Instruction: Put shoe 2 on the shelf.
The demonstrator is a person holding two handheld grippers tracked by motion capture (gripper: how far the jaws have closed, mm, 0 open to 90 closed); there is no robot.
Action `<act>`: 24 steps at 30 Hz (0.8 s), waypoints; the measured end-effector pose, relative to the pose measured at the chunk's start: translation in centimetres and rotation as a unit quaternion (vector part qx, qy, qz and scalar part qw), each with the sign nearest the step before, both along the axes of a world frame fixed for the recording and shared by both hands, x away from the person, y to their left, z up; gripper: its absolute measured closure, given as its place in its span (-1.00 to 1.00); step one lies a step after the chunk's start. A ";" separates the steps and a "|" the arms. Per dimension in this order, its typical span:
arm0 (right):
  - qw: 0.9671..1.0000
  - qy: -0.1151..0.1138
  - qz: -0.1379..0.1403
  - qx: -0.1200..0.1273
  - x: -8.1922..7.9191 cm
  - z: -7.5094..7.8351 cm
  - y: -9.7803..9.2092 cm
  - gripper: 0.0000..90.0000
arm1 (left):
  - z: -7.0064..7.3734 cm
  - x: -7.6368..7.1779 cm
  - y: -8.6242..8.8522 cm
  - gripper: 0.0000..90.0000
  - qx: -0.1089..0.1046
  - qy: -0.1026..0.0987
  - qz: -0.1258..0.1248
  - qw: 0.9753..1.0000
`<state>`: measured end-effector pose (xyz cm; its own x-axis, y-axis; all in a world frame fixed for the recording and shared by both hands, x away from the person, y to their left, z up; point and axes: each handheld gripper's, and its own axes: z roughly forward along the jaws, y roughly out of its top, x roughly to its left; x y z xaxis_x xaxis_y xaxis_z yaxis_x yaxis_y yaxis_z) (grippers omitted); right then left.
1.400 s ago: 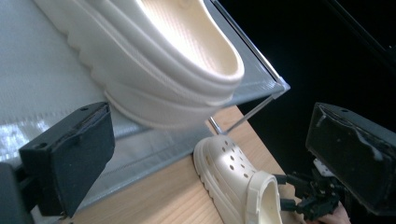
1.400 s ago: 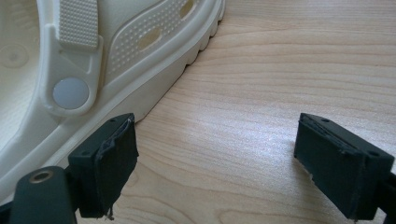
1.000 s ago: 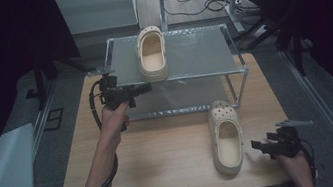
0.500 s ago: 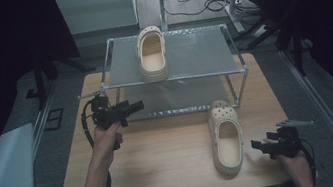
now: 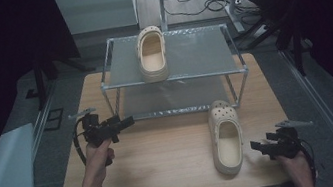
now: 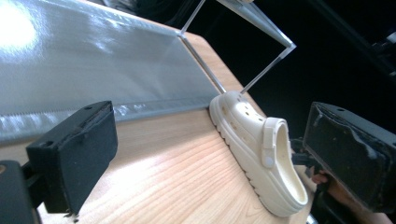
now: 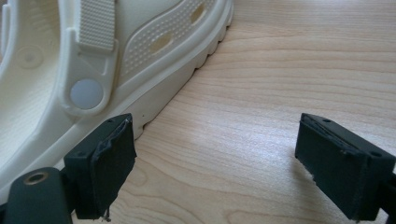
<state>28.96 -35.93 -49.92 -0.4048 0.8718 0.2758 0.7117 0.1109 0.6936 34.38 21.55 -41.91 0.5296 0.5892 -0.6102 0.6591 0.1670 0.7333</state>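
One cream clog (image 5: pixel 152 57) lies on the top shelf of a metal rack (image 5: pixel 198 48), toe towards me. A second cream clog (image 5: pixel 225 134) (image 6: pixel 261 158) lies on the wooden table (image 5: pixel 164 154) in front of the rack's right leg. My left gripper (image 5: pixel 126 122) (image 6: pixel 205 140) hovers open over the table's left part, pointing right at that clog from a distance. My right gripper (image 5: pixel 256 146) (image 7: pixel 215 154) is open low at the table's right front, just right of the clog's heel (image 7: pixel 84 93), with only bare wood between its jaws.
The rack's lower shelf (image 5: pixel 175 97) (image 6: pixel 93 60) is a bare grey sheet. Cables (image 5: pixel 201 4) and a stand lie behind the table. A pale sheet (image 5: pixel 2 185) lies on the floor to the left. Bare wood spans between the two grippers.
My left gripper has pulled back from the rack's left front corner, moving down and towards me over the table. The right gripper and both clogs have stayed still.
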 end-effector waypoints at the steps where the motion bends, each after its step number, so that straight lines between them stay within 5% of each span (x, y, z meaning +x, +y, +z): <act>1: 1.000 0.000 0.000 0.000 0.0 0.0 0.0 -0.73 | -0.3 -0.2 0.1 -0.93 -0.004 0.000 -0.001 1.000; 15: 1.000 0.002 -0.009 -0.015 -0.1 0.5 0.2 -0.84 | -5.3 -2.7 0.4 -0.91 0.029 0.006 0.016 0.999; 17: 1.000 0.000 -0.007 -0.016 -0.2 0.6 0.3 -0.85 | -6.0 -2.9 0.3 -0.91 0.047 0.011 0.016 0.999; 18: 1.000 -0.003 -0.006 -0.017 -0.1 0.7 0.4 -0.86 | -6.3 -3.0 0.0 -0.91 0.073 0.010 0.019 0.997; 19: 1.000 -0.003 -0.006 -0.017 -0.1 0.7 0.4 -0.86 | -6.3 -3.0 0.0 -0.91 0.073 0.010 0.019 0.997; 22: 1.000 -0.005 -0.002 -0.022 -0.2 1.0 0.6 -0.88 | -7.0 -3.4 -0.6 -0.91 0.119 0.010 0.020 0.993; 24: 1.000 -0.004 -0.002 -0.022 -0.2 1.0 0.7 -0.89 | -7.4 -3.5 -1.1 -0.91 0.156 0.008 0.023 0.987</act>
